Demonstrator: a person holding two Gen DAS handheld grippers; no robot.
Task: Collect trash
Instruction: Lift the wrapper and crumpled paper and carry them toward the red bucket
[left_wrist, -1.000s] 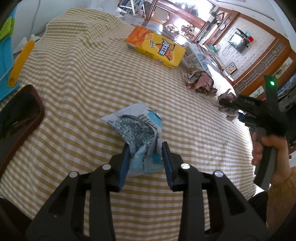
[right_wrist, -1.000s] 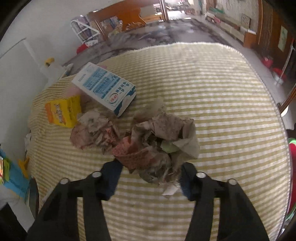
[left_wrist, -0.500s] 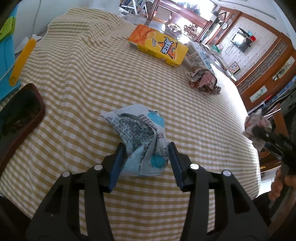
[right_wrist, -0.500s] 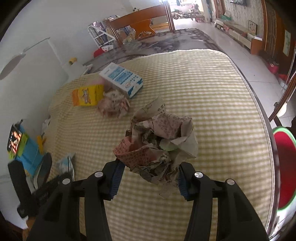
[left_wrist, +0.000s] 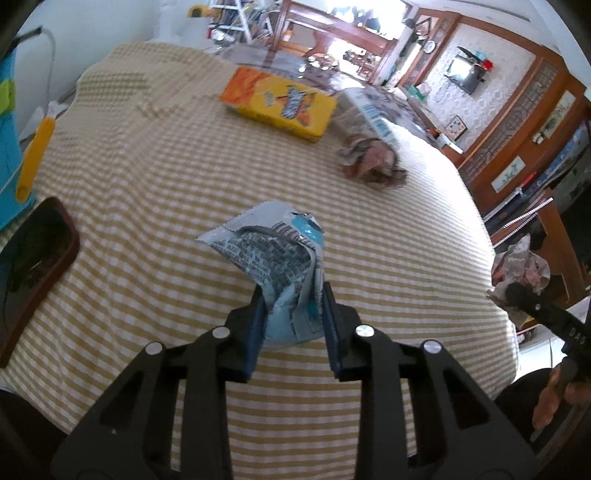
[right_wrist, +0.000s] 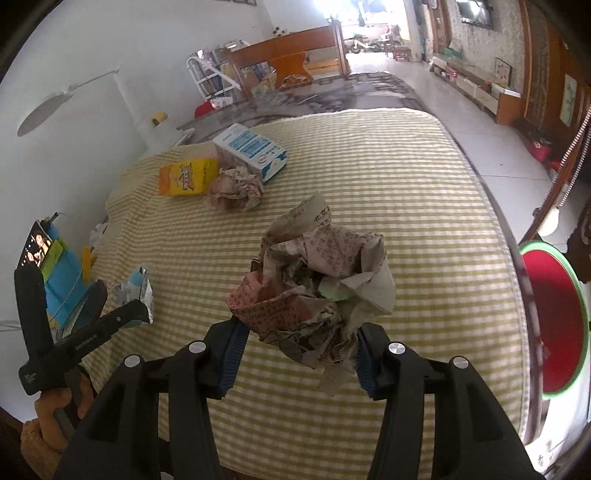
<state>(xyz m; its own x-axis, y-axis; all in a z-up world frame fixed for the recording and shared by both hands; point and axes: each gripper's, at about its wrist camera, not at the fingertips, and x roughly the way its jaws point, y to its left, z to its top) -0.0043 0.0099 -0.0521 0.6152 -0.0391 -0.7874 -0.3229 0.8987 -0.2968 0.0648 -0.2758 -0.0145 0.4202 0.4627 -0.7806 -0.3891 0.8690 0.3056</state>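
A crumpled blue and silver snack wrapper (left_wrist: 273, 254) sticks up from between the pads of my left gripper (left_wrist: 293, 299). Its jaws are closing and both pads press on it, just above the checked tablecloth (left_wrist: 147, 166). In the right wrist view the same wrapper (right_wrist: 135, 288) shows at the left. My right gripper (right_wrist: 300, 330) is shut on a crumpled newspaper ball (right_wrist: 321, 273), held above the cloth near the table's right edge. From the left wrist view that ball (left_wrist: 524, 266) hangs past the table's edge. A second paper ball (right_wrist: 236, 186) lies by the boxes.
A yellow snack box (right_wrist: 186, 177) and a blue and white carton (right_wrist: 251, 149) lie at the far side. A red basin with a green rim (right_wrist: 550, 325) sits on the floor at the right. A dark brown-rimmed tray (left_wrist: 33, 251) and a blue phone stand (right_wrist: 62, 280) are at the left.
My left jaws widened, then closed again on the wrapper and lifted it a little. My right gripper carried the newspaper ball away from the boxes toward the table's near right edge.
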